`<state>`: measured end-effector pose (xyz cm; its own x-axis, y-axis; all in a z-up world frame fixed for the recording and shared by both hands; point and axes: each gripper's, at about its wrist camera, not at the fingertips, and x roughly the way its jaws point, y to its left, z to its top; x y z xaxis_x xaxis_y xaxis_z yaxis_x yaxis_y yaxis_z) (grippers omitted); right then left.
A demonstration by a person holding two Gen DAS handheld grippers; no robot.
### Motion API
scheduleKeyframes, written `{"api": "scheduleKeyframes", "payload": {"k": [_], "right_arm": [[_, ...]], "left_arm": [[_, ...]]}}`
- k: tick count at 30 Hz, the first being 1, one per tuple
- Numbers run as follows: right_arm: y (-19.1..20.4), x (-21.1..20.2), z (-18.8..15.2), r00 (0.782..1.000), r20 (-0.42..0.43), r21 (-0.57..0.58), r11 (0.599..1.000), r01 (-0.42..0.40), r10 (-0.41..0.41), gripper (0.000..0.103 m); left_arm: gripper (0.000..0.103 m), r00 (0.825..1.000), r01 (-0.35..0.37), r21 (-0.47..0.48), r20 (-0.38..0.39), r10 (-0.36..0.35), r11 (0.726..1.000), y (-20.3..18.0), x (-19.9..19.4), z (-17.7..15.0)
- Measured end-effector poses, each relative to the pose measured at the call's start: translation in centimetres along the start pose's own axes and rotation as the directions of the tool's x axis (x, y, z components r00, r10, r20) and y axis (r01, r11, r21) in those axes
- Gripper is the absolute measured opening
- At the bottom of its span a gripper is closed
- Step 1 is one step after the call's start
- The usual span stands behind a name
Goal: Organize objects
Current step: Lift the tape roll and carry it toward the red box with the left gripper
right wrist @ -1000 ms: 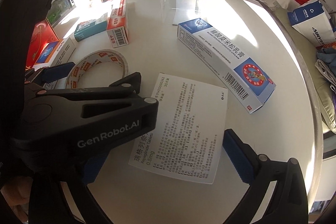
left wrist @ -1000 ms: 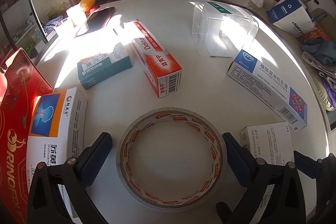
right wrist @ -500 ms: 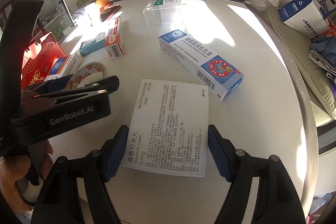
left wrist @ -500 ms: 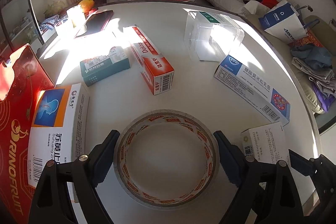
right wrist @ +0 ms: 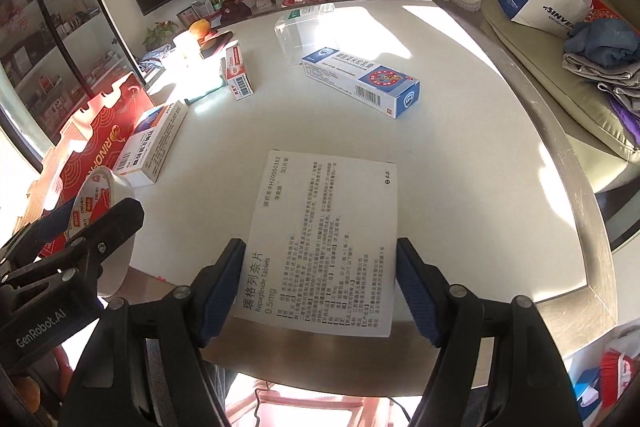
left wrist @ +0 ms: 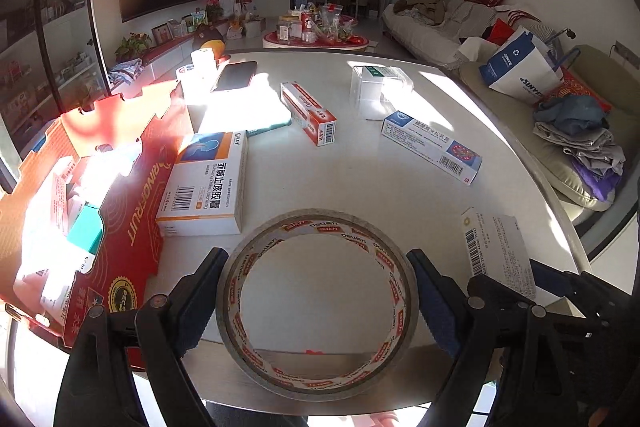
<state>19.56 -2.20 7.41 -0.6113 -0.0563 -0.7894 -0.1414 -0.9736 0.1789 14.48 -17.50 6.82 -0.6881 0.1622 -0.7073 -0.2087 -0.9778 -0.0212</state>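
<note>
My left gripper (left wrist: 318, 301) is shut on a roll of clear tape (left wrist: 260, 259) with red print and holds it lifted above the table's near edge. The roll also shows in the right wrist view (right wrist: 102, 205). My right gripper (right wrist: 320, 283) is shut on a white tablet box (right wrist: 324, 227) with black print, also lifted. That box shows at the right in the left wrist view (left wrist: 498, 251). A red open carton (left wrist: 120, 227) with small boxes inside stands at the left.
On the white round table (left wrist: 360, 179) lie an orange-and-white box (left wrist: 208, 183), a red-and-white box (left wrist: 310, 113), a blue-and-white long box (left wrist: 432, 145), a clear plastic container (left wrist: 378, 91) and a phone (left wrist: 234, 75). A sofa (left wrist: 560, 147) with clothes stands right.
Both grippers closed on their objects, the left on the tape roll and the right on the white box, then lifted them and drew back toward the table's near edge.
</note>
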Motion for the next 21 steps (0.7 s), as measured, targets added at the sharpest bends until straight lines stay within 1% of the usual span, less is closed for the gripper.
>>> {"api": "scheduleKeyframes", "payload": {"k": [3, 8, 12, 21], "right_arm": [[0.5, -0.3, -0.7, 1.000, 0.017, 0.001, 1.000, 0.018, -0.018, 0.074], [0.9, -0.9, -1.1, 0.995, 0.048, -0.022, 0.996, 0.088, -0.087, 0.074], [0.4, -0.9, -1.3, 0.991, 0.058, -0.016, 0.992, 0.124, -0.123, 0.074], [0.3, -0.9, -1.6, 0.991, 0.052, -0.009, 0.992, 0.125, -0.124, 0.074]], "left_arm": [[0.092, 1.000, -0.005, 0.005, -0.001, 0.005, 1.000, 0.5, -0.7, -1.2], [0.092, 1.000, 0.016, -0.056, -0.016, -0.017, 0.998, 1.4, -0.6, -2.1], [0.092, 1.000, 0.010, -0.050, -0.016, -0.011, 0.999, 1.1, -0.6, -2.3], [0.092, 0.999, -0.027, -0.035, -0.023, 0.026, 0.999, 1.0, -0.7, -2.4]]}}
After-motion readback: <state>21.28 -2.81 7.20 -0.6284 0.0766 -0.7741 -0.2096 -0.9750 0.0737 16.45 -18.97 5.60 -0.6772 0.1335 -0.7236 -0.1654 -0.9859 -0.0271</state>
